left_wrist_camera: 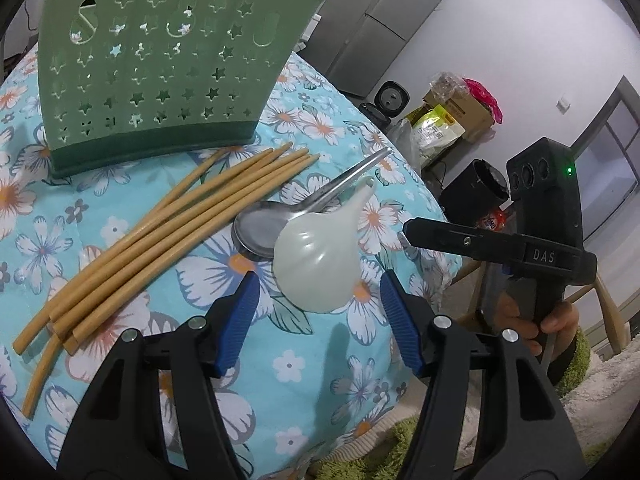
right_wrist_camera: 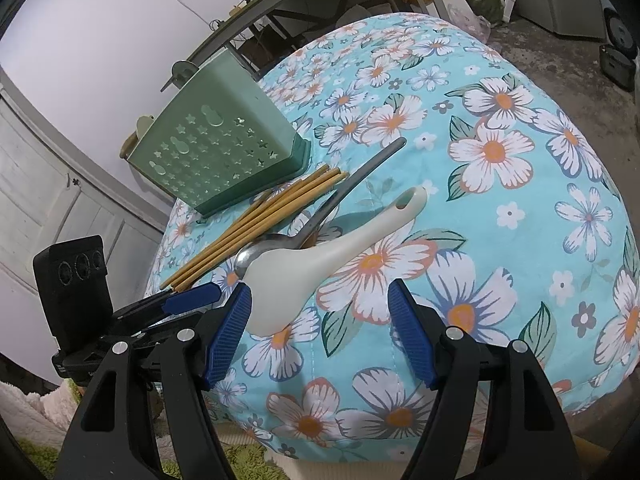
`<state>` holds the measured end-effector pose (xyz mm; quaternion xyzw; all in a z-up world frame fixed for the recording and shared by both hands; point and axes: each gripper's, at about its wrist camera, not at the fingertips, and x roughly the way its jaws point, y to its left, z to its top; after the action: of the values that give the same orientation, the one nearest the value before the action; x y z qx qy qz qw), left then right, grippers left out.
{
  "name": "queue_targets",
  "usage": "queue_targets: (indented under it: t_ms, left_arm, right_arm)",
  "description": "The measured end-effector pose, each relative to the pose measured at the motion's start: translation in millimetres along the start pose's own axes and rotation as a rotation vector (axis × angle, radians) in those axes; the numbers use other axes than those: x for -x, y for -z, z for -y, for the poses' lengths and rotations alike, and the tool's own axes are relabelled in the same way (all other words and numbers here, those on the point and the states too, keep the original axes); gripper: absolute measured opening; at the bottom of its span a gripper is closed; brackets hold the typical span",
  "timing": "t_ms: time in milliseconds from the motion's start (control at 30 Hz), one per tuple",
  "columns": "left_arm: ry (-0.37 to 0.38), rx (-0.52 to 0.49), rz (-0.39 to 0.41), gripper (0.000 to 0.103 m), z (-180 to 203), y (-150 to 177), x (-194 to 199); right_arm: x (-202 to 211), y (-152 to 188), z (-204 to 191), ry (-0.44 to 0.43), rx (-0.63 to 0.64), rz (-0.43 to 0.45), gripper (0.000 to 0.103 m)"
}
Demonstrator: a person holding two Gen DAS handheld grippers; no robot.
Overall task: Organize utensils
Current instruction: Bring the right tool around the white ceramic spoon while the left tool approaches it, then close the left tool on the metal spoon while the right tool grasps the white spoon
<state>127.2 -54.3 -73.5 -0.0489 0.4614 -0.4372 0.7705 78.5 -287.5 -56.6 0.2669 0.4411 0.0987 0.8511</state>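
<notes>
Utensils lie loose on the flowered surface [right_wrist_camera: 520, 184], none sorted yet; both our tools are spread and hold nothing.

We judge we are at the first pick: the white spoon [left_wrist_camera: 316, 264] lies just ahead of the left tool [left_wrist_camera: 320, 320], its bowl resting on the metal spoon [left_wrist_camera: 260, 228], with the bundle of chopsticks [left_wrist_camera: 160, 248] beside them and the green holder [left_wrist_camera: 160, 72] standing behind. The right tool [right_wrist_camera: 320, 328] hovers close by, one pad [right_wrist_camera: 228, 332] just beside the white spoon's bowl. Next we need to close on 1 spoon without dragging the other, then lift it over the holder's rim. The holder's compartments and contents are hidden from us, and some chopstick ends are cut off behind the left tool.
</notes>
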Motion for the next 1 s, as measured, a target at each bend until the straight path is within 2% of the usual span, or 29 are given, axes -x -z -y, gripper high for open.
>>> queue_targets:
  t_ms: [233,500,700,867,1000]
  left_arm:
    - [-0.071,-0.006,-0.01,0.046,-5.1,-6.8,-9.1]
    - [-0.087,0.063,0.006,0.032,-21.3,-17.8,-8.1]
    - [-0.142,0.065,0.008,0.023,-24.1,-22.0,-13.4]
    - [-0.164,0.066,-0.001,0.023,-22.1,-22.4,-20.9]
    - [-0.134,0.082,-0.016,0.022,-20.9,-18.8,-21.9]
  right_arm:
    - [-1.7,1.3,-0.6,-0.004,0.0,-0.003,0.07]
    - [-1.1,1.4,1.1,-0.004,-0.007,0.0,0.07]
    - [-1.5,1.7,1.1,-0.007,-0.004,0.0,0.07]
    - [-1.6,2.0,0.6,-0.006,-0.005,0.0,0.07]
    - [-1.5,1.9,0.8,-0.006,-0.004,0.0,0.07]
